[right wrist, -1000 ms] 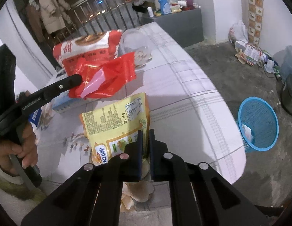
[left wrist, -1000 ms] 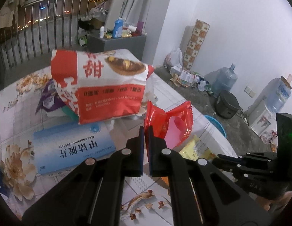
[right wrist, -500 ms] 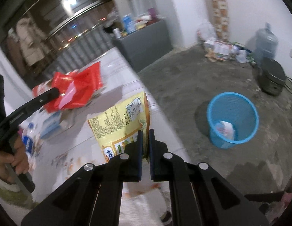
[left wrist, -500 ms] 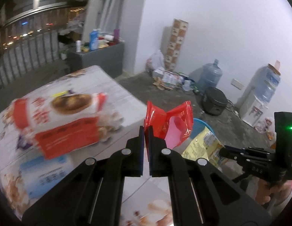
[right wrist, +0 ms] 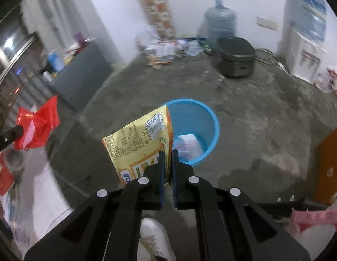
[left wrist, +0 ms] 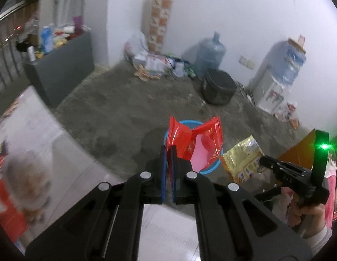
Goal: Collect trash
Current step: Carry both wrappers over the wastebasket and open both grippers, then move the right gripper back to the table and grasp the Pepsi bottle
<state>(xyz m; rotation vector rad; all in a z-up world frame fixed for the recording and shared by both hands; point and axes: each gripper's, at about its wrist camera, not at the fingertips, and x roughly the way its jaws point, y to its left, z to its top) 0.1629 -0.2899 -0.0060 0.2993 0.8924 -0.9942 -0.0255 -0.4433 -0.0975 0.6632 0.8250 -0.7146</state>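
Bare concrete floor (left wrist: 116,113) fills a dim room with white walls. From the left wrist camera, the left gripper (left wrist: 167,150) has its fingers (left wrist: 162,169) clenched on one edge of a crumpled red wrapper (left wrist: 195,139), which hangs in the air directly in front of a blue basket (left wrist: 209,166) standing on the floor. To the left, the white counter (left wrist: 66,158) edge curves away, blurred, with a red and white bag (left wrist: 9,182) lying on it. At the right, a person's hand (left wrist: 309,215) holds the other tool, which carries a yellow snack bag (left wrist: 242,158). A water jug (left wrist: 209,53), a dark cooker (left wrist: 218,89) and a water dispenser (left wrist: 277,80) line the far wall.

From the right wrist camera, the right gripper (right wrist: 167,158) grips the yellow snack bag (right wrist: 142,143) by its lower corner, fingers (right wrist: 161,174) pinched tight on it. The bag is held just above the near rim of the blue basket (right wrist: 212,126), which already has a pale wrapper inside. The red wrapper (right wrist: 35,128) shows at the far left, beside the counter (right wrist: 37,200). A white shoe (right wrist: 155,237) is visible below.

Both pieces look ready to drop but neither is released yet; more packaging appears to remain on the counter.
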